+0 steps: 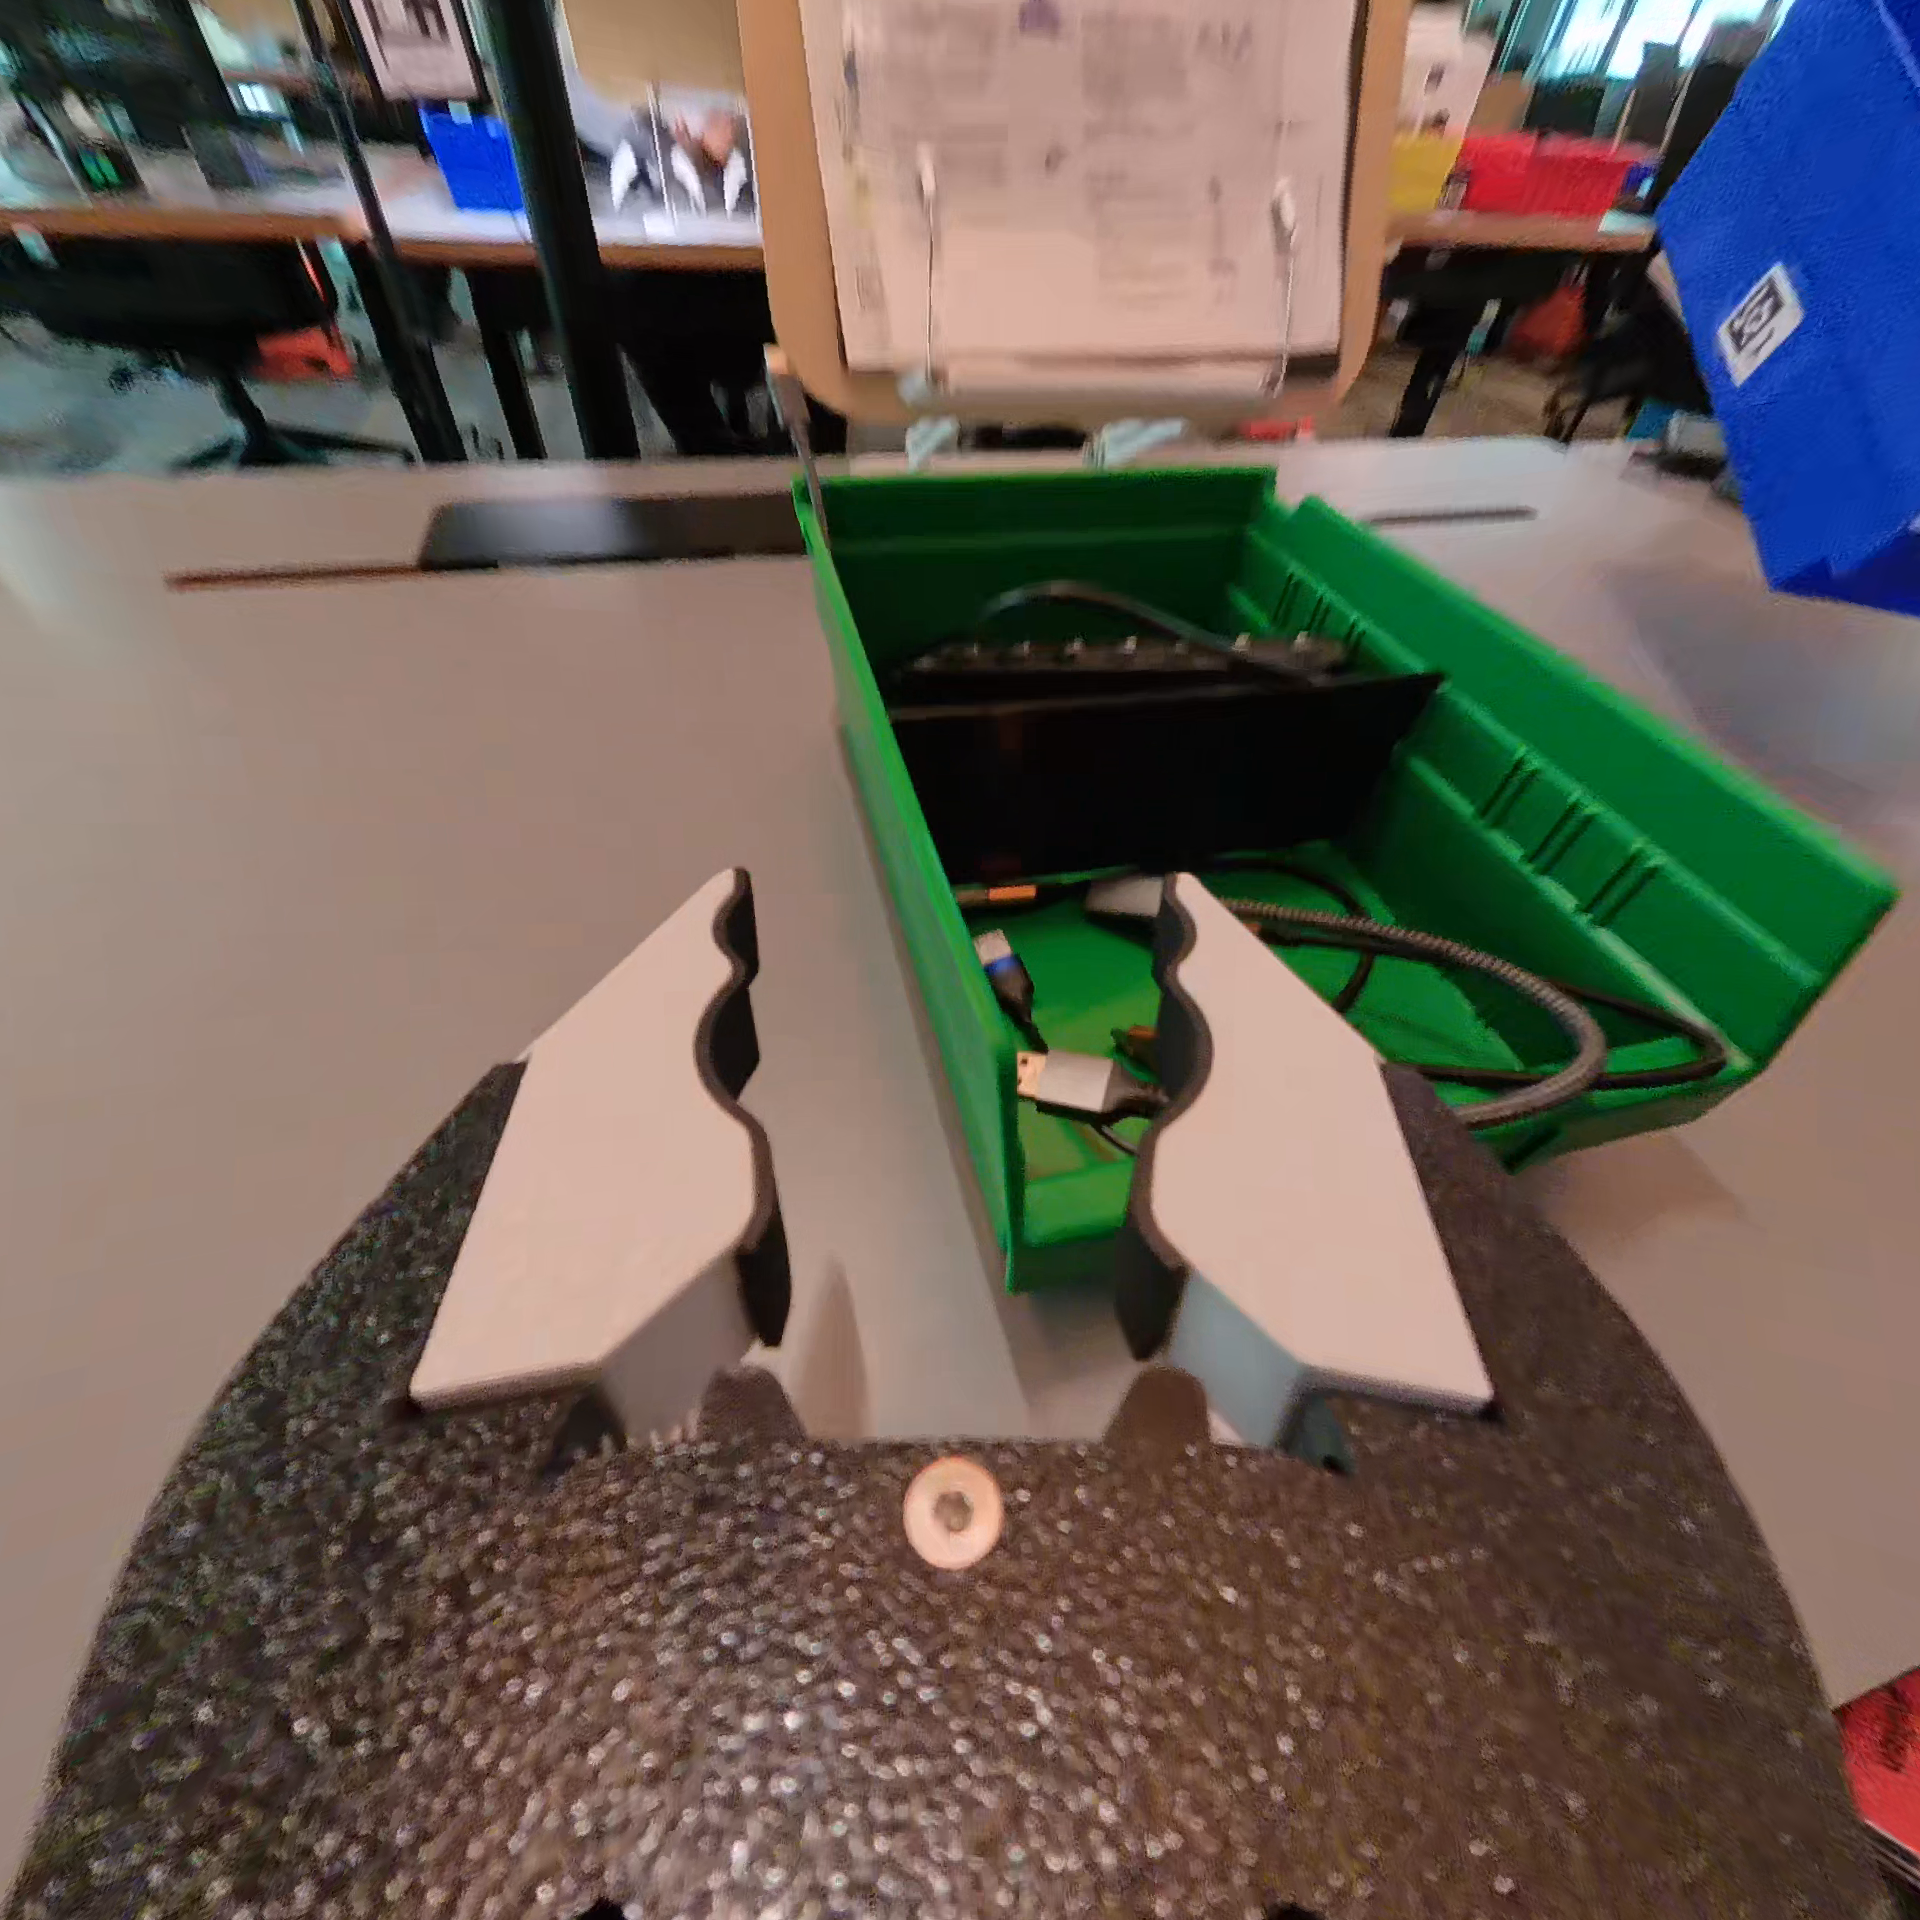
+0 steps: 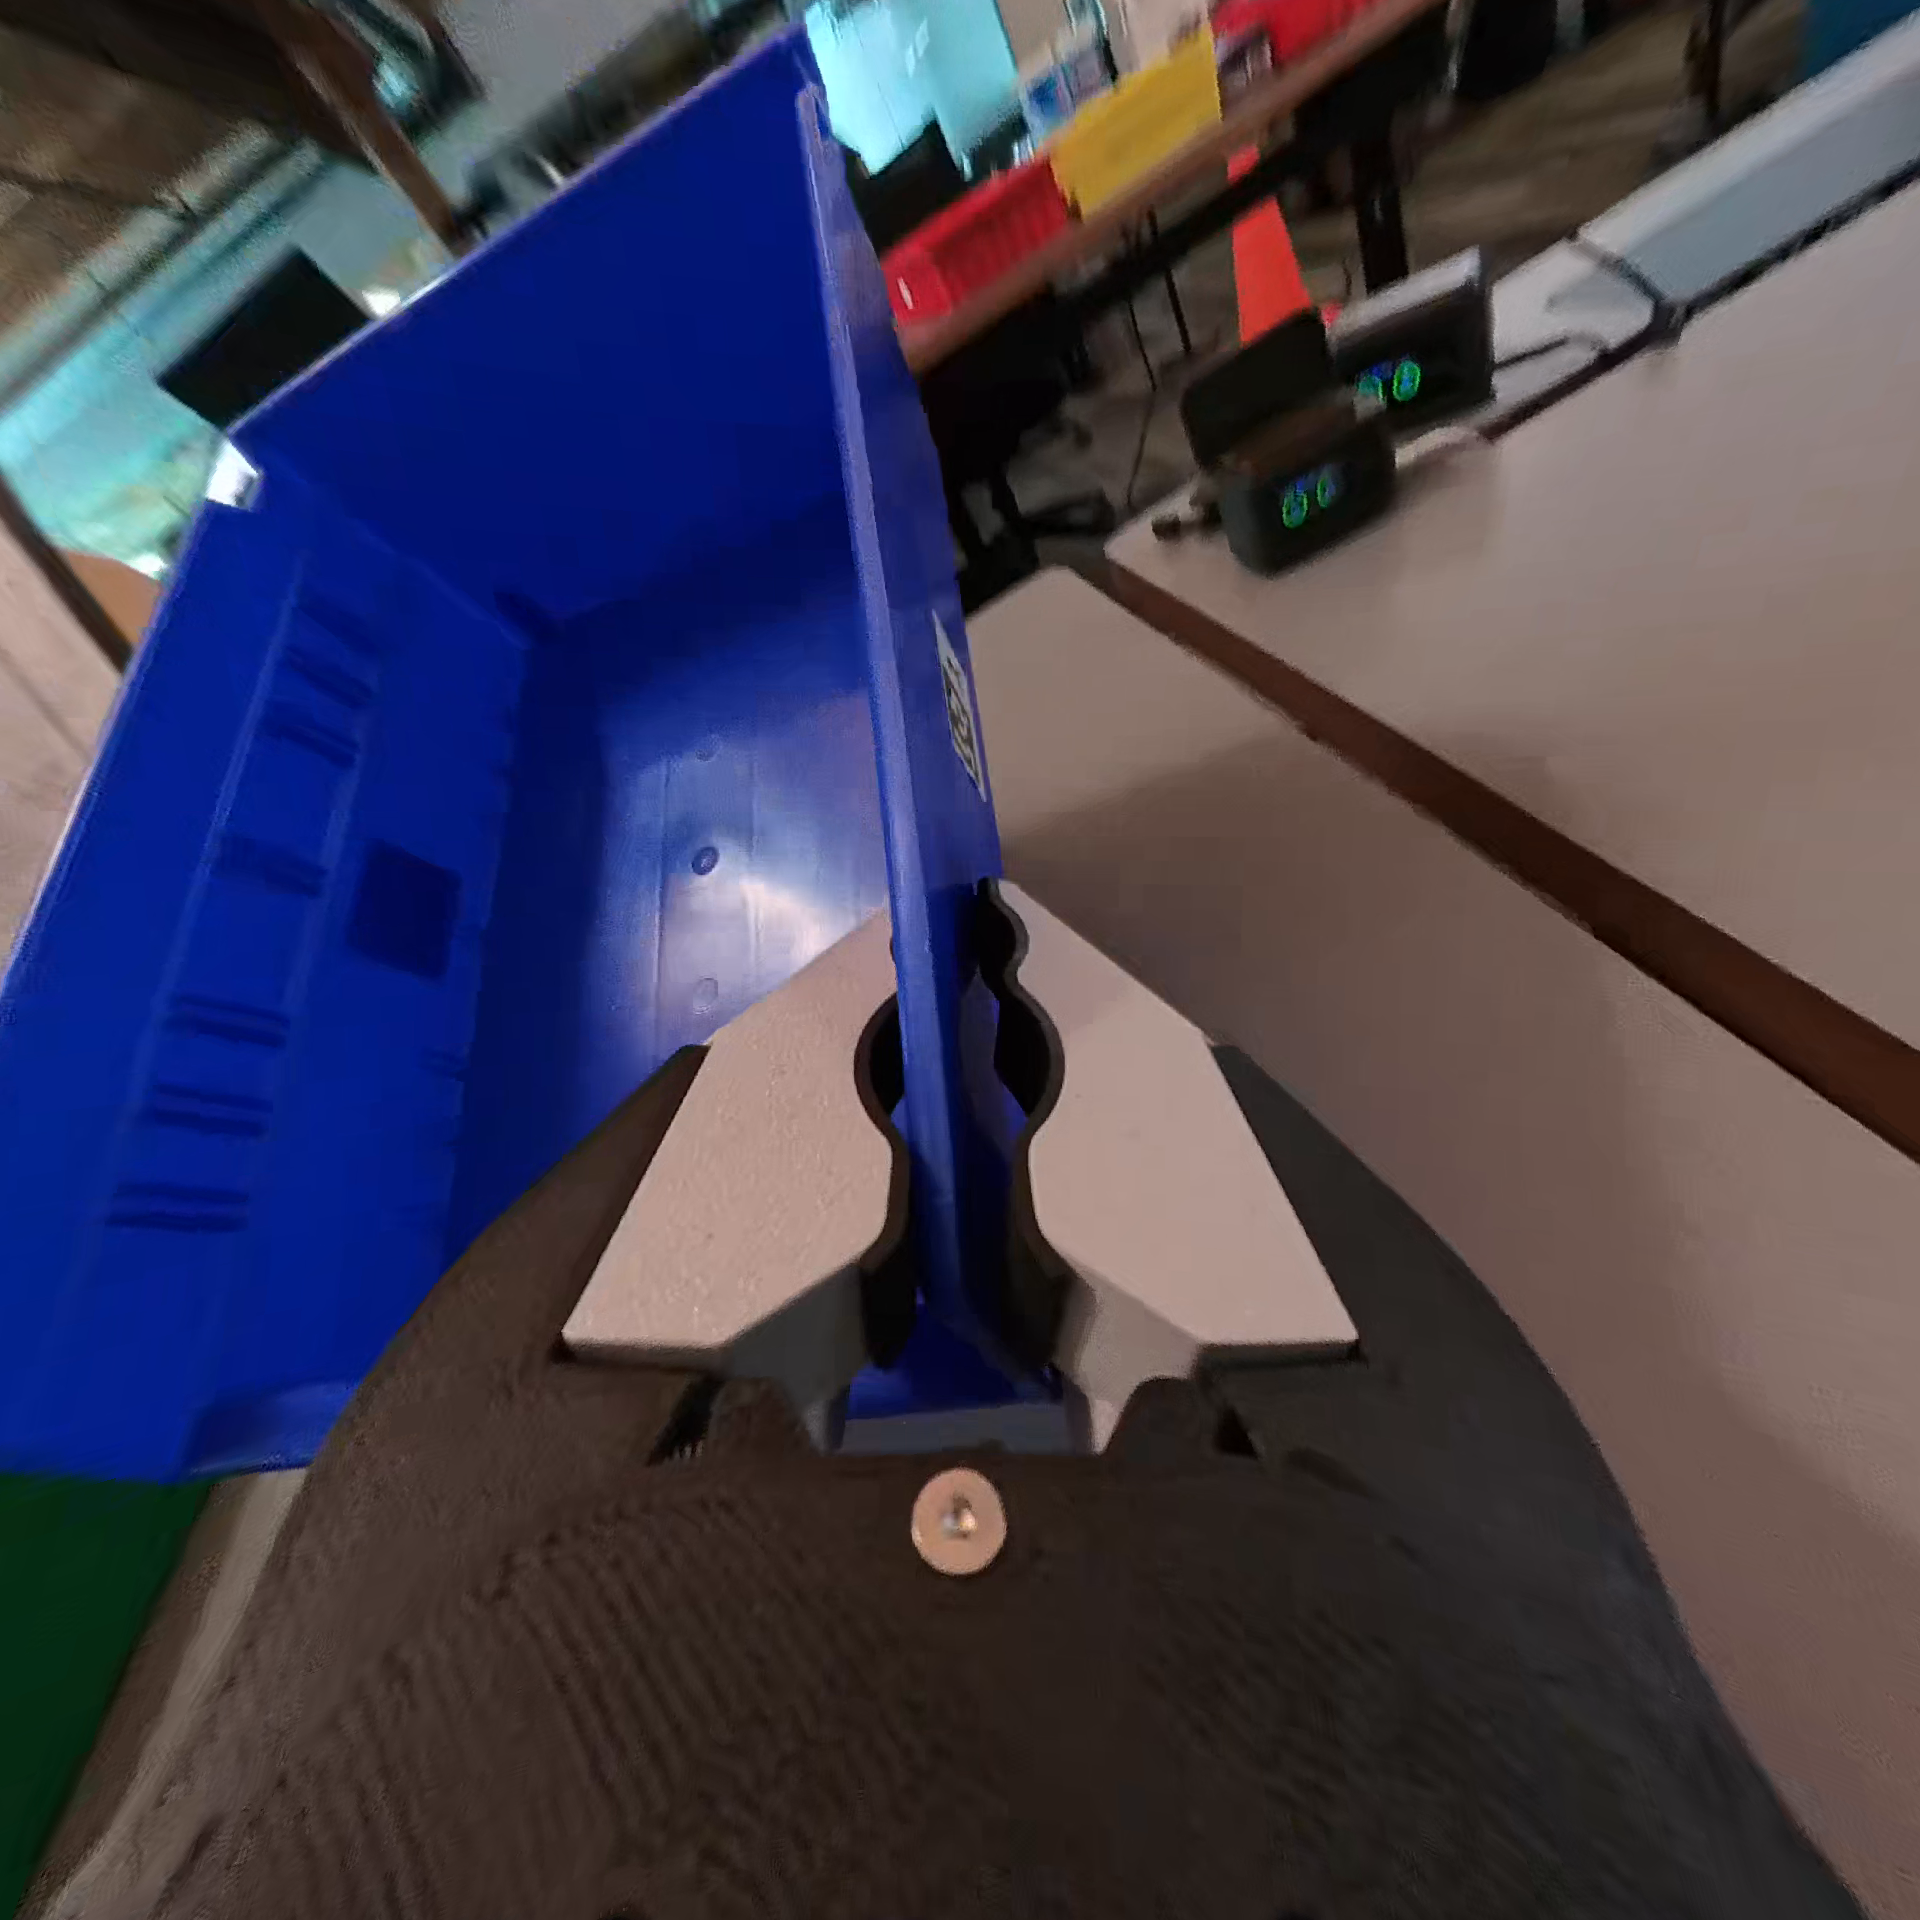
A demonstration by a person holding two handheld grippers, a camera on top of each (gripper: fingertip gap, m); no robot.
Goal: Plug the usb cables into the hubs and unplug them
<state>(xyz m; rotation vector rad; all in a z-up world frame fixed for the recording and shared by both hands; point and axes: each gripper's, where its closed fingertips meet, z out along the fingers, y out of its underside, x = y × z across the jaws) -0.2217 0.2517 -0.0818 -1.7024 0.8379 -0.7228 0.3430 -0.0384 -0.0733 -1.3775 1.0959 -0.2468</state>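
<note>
A green bin (image 1: 1621, 831) lies on the grey table. It holds a black USB hub (image 1: 1101, 665) behind a black divider, and several USB cables (image 1: 1455, 956) with silver plugs (image 1: 1070, 1081) in the near part. My left gripper (image 1: 956, 904) is open and empty, straddling the bin's near left wall. My right gripper (image 2: 940, 914) is shut on the side wall of an empty blue bin (image 2: 499, 790) and holds it tilted above the table. The blue bin also shows at the right edge of the left wrist view (image 1: 1818, 291).
A tan stand with papers (image 1: 1070, 187) rises behind the green bin. Two small black devices with green displays (image 2: 1340, 457) sit on the far table. A dark seam (image 2: 1507, 852) runs between table tops. Red and yellow bins stand in the background.
</note>
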